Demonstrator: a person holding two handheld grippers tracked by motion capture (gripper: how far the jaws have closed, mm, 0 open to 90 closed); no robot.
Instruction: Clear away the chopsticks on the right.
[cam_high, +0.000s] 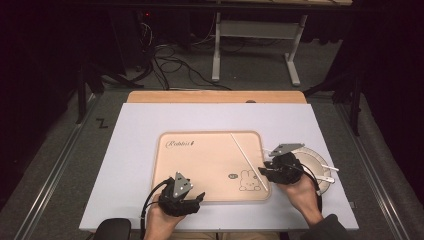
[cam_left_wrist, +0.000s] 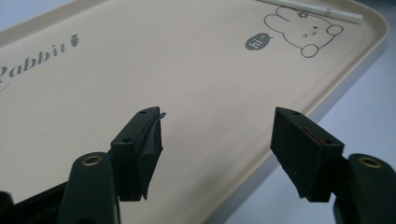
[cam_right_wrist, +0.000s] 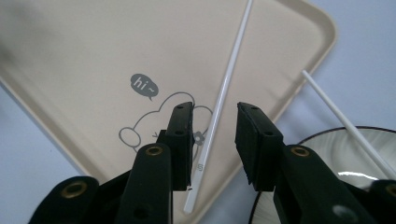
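A beige tray (cam_high: 210, 165) with a rabbit print lies in the middle of the white table. One white chopstick (cam_high: 247, 155) lies slanted across the tray's right side. My right gripper (cam_high: 265, 172) hovers over that chopstick's near end. In the right gripper view the chopstick (cam_right_wrist: 229, 79) runs through the gap of the right gripper (cam_right_wrist: 215, 116), whose pads stand apart from it. A second chopstick (cam_right_wrist: 341, 116) rests on the plate (cam_right_wrist: 322, 154). My left gripper (cam_left_wrist: 217, 116) is open with nothing in it over the tray's near edge (cam_left_wrist: 261, 154).
The round plate (cam_high: 315, 157) sits on the table just right of the tray, under my right hand. The white tabletop (cam_high: 135, 130) surrounds the tray, with a wooden strip (cam_high: 215, 96) at its far edge. Cables and a stand are on the floor beyond.
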